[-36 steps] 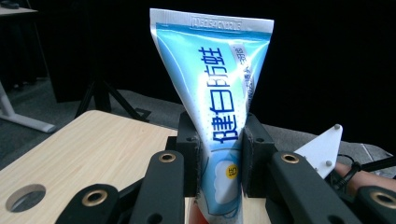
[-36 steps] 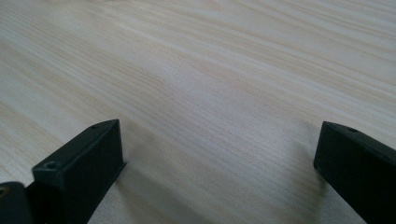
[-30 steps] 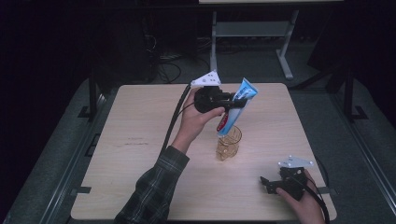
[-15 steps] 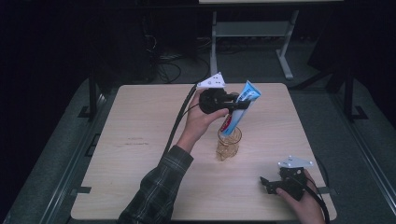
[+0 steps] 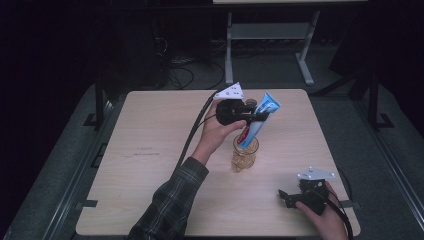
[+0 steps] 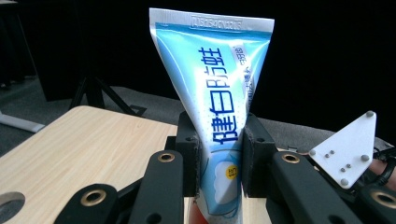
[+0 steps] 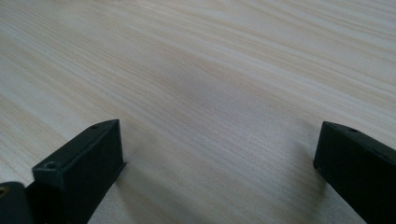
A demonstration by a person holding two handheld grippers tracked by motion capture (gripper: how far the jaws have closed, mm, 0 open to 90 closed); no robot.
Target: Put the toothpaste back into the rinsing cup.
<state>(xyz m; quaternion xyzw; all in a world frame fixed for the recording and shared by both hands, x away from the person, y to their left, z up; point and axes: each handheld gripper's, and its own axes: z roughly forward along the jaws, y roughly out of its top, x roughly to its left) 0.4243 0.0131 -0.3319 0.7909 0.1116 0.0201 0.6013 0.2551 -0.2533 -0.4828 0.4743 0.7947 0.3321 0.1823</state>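
Gripping the soft, light toothpaste tube mid-body above the glass cup, left tongs risk squeezing it; right tongs rest apart on the counter.

toothpaste tube lower end cut off by bottom edge of left gripper view; cap not visible there. in high view tube bottom drops into glass, blurred by glass wall. glass contents too small to tell. right tongs tips cropped by frame edges. desk near edge partly cut off.
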